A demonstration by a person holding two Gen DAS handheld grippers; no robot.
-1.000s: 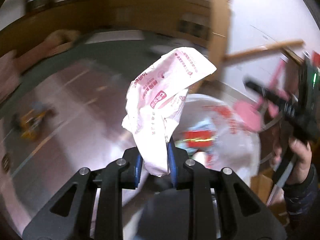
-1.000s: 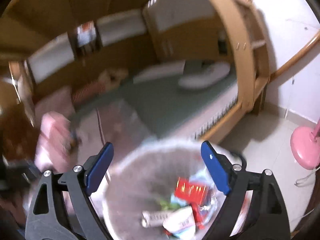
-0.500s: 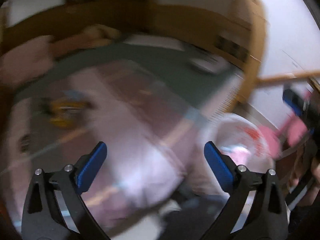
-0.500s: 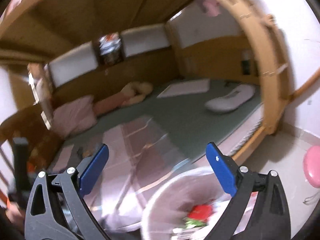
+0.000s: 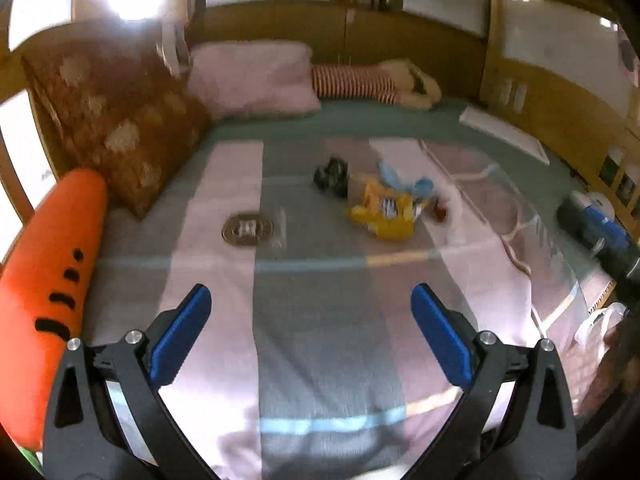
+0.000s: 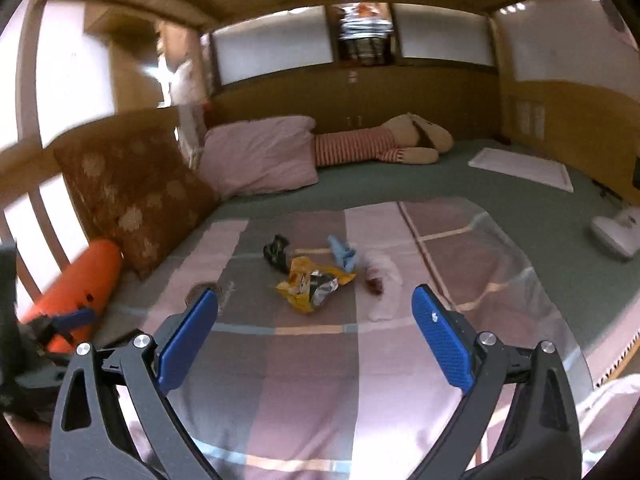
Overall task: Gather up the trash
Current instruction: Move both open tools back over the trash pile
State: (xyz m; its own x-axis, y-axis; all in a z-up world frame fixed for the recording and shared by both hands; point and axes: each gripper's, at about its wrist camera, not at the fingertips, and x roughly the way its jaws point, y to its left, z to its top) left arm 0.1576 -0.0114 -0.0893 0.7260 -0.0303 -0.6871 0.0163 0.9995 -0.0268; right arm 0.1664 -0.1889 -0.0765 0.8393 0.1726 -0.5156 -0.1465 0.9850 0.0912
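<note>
Trash lies on the checked blanket (image 5: 312, 340) in the middle of the bed. A yellow snack bag (image 5: 382, 210) (image 6: 310, 282) lies beside a black wrapper (image 5: 331, 176) (image 6: 277, 254), a blue wrapper (image 5: 400, 180) (image 6: 342, 254), a white tissue with a red spot (image 6: 378, 278) and a round dark packet (image 5: 248, 229). My left gripper (image 5: 310, 334) is open and empty, short of the trash. My right gripper (image 6: 316, 338) is open and empty, also short of it.
A brown patterned cushion (image 5: 120, 120), an orange carrot plush (image 5: 44, 280), a pink pillow (image 5: 252, 80) and a striped plush toy (image 5: 372, 80) line the bed's left and far sides. The white bag's edge (image 5: 596, 324) shows at the right. A white pad (image 6: 520, 168) lies far right.
The left gripper let go of the white printed wrapper and opened. Both grippers swung away from the trash bag and now face the bed with its trash.
</note>
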